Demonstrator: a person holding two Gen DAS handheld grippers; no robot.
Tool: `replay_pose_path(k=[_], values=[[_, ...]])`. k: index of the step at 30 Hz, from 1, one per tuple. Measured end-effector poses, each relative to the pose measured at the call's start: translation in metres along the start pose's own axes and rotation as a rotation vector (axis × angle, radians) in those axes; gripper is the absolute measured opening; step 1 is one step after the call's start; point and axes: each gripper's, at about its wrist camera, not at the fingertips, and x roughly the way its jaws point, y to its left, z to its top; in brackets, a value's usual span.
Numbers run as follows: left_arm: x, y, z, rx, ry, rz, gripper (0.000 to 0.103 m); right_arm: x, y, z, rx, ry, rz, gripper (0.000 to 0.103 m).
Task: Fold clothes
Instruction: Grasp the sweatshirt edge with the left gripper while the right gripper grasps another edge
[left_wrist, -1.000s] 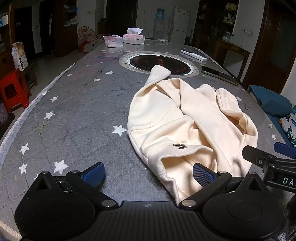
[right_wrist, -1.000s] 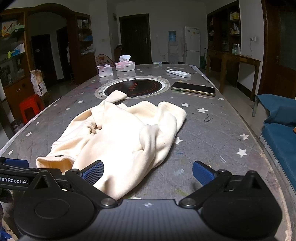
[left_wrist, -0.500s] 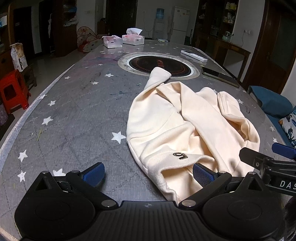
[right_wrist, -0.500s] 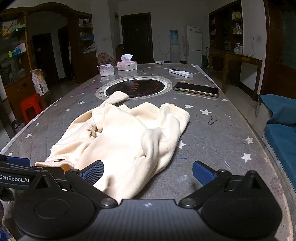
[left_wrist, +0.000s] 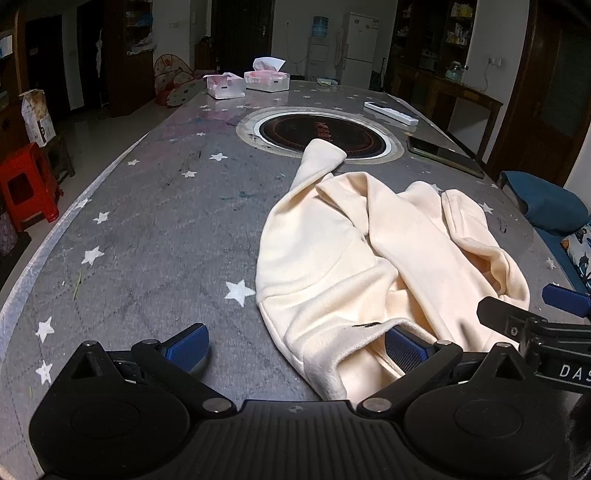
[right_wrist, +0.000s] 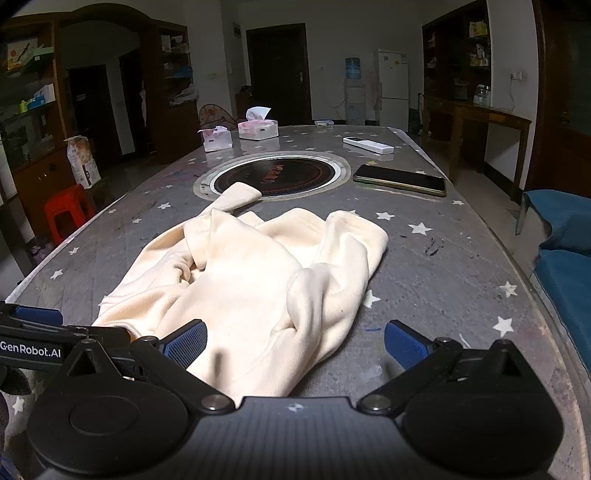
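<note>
A cream sweatshirt (left_wrist: 362, 258) lies crumpled on the grey star-patterned table (left_wrist: 147, 229), one sleeve cuff reaching onto the round cooktop. My left gripper (left_wrist: 295, 350) stands open at the garment's near hem; its right pad is tucked into a fold of the cloth and its left pad is over bare table. In the right wrist view the same sweatshirt (right_wrist: 251, 280) spreads ahead, and my right gripper (right_wrist: 295, 349) is open over its near edge, the left pad above cloth, the right pad above the table. The other gripper shows at each view's side.
A round inset cooktop (left_wrist: 319, 133) sits mid-table. Behind it are two tissue boxes (left_wrist: 266, 79), a white remote (left_wrist: 390, 112) and a dark phone (right_wrist: 400, 180). A red stool (left_wrist: 26, 184) stands left of the table, a blue seat (right_wrist: 561, 266) on the right.
Both grippers have edged forward and lower toward the sweatshirt's near hem. The left gripper's right pad now sits inside a fold. The garment has barely shifted.
</note>
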Motion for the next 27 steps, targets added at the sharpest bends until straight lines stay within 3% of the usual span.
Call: replay_pose_path(k=[16,27], values=[[0.006,0.011,0.032,0.045,-0.038,0.021,0.103,0.024,0.014,0.041,-0.077,-0.037,0.068,0.102],[0.046,0.034,0.061,0.04,-0.029,0.105,0.103,0.074,0.02,0.073,-0.112,0.039,0.151,0.081]])
